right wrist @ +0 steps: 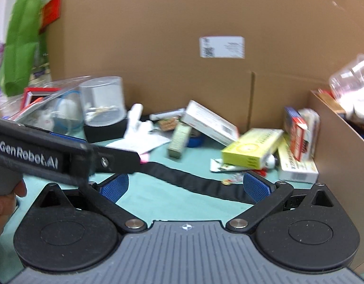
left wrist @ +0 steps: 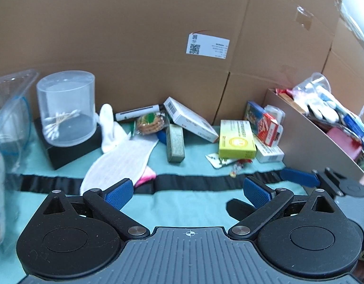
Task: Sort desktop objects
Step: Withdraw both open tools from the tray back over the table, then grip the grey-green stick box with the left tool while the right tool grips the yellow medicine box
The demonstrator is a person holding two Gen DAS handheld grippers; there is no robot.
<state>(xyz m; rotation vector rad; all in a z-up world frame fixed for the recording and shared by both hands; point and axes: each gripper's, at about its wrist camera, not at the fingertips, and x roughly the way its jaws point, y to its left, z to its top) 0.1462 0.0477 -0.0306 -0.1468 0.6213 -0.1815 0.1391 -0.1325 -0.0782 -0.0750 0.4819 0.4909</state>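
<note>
The fingers (left wrist: 119,194) of the left gripper (left wrist: 189,193) are wide apart and hold nothing. Their blue pads look bumpy, like rubber. The fingers (right wrist: 255,187) of the right gripper (right wrist: 185,187) are wide apart too, and nothing is between them. Both grippers hang over the near part of the desk (left wrist: 189,210), which has a soft teal cloth on it. A flat black strap (left wrist: 193,184) runs across the cloth from left to right.

The things to sort lie in a messy pile at the far side of the desk, against a big brown cardboard wall (left wrist: 134,35). In the middle, a white box (left wrist: 190,119) leans tilted on a small gray-green box (left wrist: 175,145). Beside them is a round pack of cookies (left wrist: 150,123) and a white marker (left wrist: 139,114). To the right, a shiny yellow box (left wrist: 237,139) lies flat. A red and white box (left wrist: 270,130) stands just beside it.

To the left lies a white glove (left wrist: 110,130), soft and floppy, and a thin white cloth piece (left wrist: 120,163) with a bit of pink under it. Farther left, a clear round plastic cover (left wrist: 67,111) sits on a black block (left wrist: 70,149), with cotton swabs (left wrist: 61,120) inside.

At the far right is a brown bin (left wrist: 312,139), full of mixed stuff.
</note>
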